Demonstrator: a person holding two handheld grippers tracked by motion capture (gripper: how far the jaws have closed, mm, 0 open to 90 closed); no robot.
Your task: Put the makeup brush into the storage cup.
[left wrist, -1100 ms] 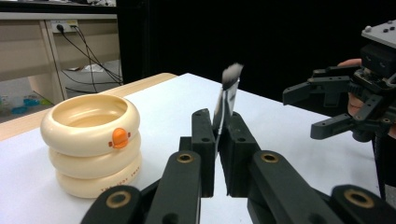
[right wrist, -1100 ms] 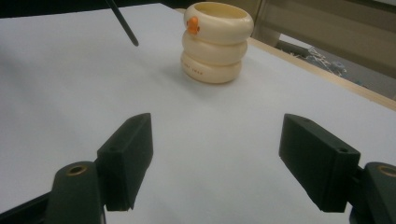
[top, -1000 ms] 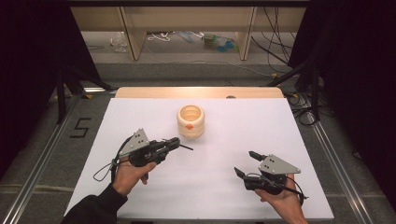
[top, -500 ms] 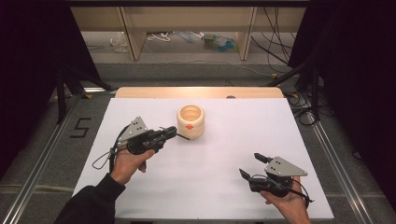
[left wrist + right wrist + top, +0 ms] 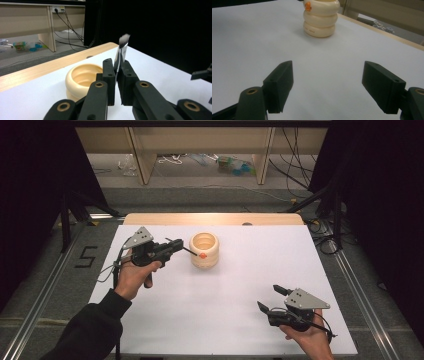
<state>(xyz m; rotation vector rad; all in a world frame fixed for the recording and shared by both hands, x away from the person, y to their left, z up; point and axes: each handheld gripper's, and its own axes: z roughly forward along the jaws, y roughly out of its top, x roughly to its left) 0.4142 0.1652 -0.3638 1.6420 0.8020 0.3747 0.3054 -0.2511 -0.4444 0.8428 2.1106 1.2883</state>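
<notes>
A cream ribbed pot (image 5: 205, 243) stands open-topped on the white table (image 5: 225, 310), back of centre. My left gripper (image 5: 173, 246) is held just left of it, shut on a thin black stick (image 5: 190, 251). The stick's orange tip (image 5: 202, 255) lies against the pot's near side; I cannot tell if it touches. In the left gripper view the stick (image 5: 121, 51) rises from between the closed jaws of the left gripper (image 5: 116, 67), with the pot (image 5: 82, 77) behind them. My right gripper (image 5: 268, 296) is open near the front right, holding nothing. The right gripper (image 5: 328, 68) faces the pot (image 5: 320, 18) across bare table.
A wooden strip (image 5: 215, 218) runs along the table's far edge. Beyond it are shelving legs and cables on the floor (image 5: 220, 165). Black curtains close in both sides. A metal rail (image 5: 357, 290) runs beside the right edge.
My left gripper has moved away from the person and slightly left, bringing the stick's tip up to the pot's side. The right gripper has drifted a little toward the front right corner.
</notes>
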